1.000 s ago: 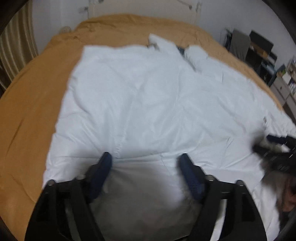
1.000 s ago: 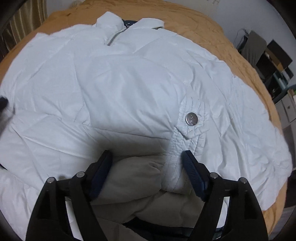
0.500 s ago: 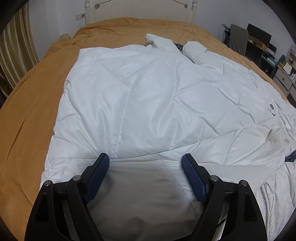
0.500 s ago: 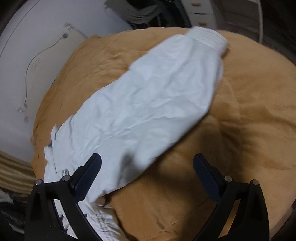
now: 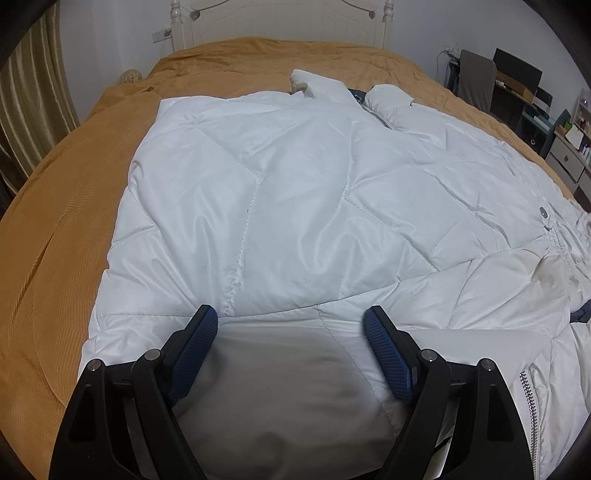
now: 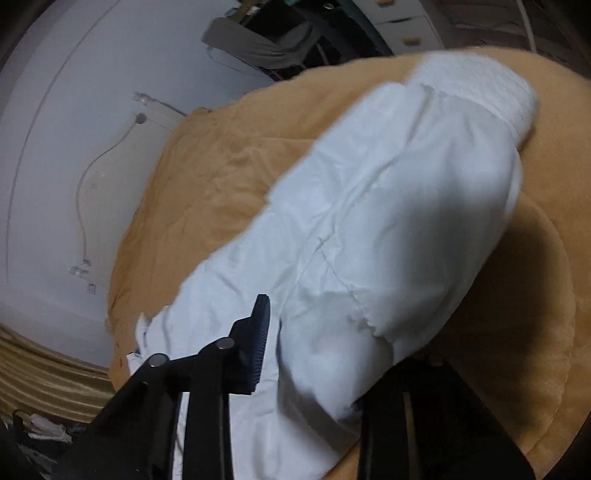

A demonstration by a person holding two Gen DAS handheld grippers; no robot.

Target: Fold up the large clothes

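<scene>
white quilted jacket (image 5: 295,206): spread flat on the bed's mustard bedspread (image 5: 59,236), collar (image 5: 314,83) toward the white headboard (image 5: 280,22), zip (image 5: 529,395) showing at the near right edge, a snap button (image 5: 543,212) on the right side.

left gripper (image 5: 291,343): poised over the jacket's near hem, blue-padded fingers (image 5: 194,343) spread wide, nothing pinched between them; the fabric beneath lies in their shadow.

right gripper (image 6: 317,354): off at the jacket's side, view tilted and blurred. jaws closing, with the sleeve (image 6: 388,229) bulging between them; one finger (image 6: 258,343) is against the fabric, the other is hidden under the sleeve. the sleeve runs away across the bedspread to its ribbed cuff (image 6: 476,85).

also present: curtain (image 5: 33,110) left of the bed; desk with a chair (image 5: 476,77) and a dark monitor (image 5: 517,72) at the right.
</scene>
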